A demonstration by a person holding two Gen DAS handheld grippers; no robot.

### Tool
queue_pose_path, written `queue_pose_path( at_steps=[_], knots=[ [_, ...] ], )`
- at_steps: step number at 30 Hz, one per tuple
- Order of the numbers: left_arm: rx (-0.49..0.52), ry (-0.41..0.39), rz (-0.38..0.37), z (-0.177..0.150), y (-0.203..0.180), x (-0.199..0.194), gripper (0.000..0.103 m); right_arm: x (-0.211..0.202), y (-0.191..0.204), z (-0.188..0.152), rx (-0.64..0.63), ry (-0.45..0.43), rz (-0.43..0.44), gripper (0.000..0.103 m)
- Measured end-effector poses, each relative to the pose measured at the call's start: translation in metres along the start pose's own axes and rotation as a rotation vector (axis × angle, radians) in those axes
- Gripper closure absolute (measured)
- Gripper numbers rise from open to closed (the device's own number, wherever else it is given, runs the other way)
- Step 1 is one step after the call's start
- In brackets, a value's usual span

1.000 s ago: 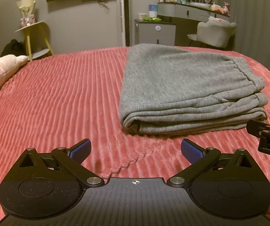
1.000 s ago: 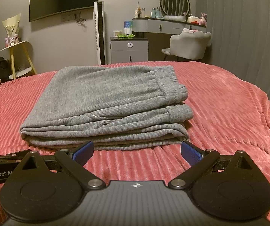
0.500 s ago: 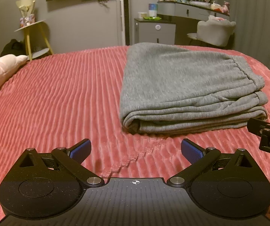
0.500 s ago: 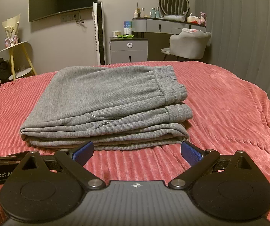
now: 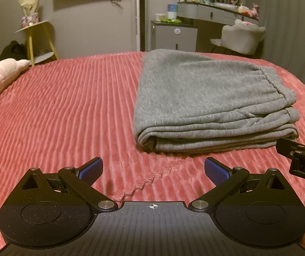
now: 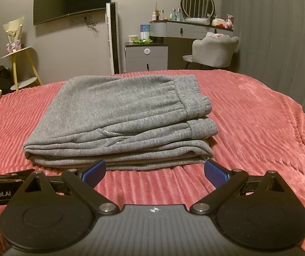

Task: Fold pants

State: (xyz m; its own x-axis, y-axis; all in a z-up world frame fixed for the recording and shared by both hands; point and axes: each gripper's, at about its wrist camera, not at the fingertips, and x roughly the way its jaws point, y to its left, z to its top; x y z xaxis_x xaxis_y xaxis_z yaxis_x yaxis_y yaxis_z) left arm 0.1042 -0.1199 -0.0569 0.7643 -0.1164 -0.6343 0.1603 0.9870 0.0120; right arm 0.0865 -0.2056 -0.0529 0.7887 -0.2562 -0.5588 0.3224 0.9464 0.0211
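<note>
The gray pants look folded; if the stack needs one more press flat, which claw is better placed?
Probably the right claw: open, centred just before the gray pants. The left claw, also open, faces bare bedspread.

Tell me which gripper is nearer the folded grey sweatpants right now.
Right. The right gripper sits open directly in front of the grey sweatpants, fingertips almost at their near edge. The left gripper, also open, is off their folded left end, with bare pink bedspread ahead.
</note>
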Motion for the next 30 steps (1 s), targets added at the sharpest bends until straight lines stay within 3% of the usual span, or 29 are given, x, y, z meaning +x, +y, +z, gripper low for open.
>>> queue_pose_path(
  at_steps=[30],
  knots=[
    [-0.028, -0.003, -0.028, 0.0013, 0.002, -0.0039, 0.0, -0.0029, -0.0008, 0.0, -0.007, -0.007, 0.0, 0.004]
  ],
)
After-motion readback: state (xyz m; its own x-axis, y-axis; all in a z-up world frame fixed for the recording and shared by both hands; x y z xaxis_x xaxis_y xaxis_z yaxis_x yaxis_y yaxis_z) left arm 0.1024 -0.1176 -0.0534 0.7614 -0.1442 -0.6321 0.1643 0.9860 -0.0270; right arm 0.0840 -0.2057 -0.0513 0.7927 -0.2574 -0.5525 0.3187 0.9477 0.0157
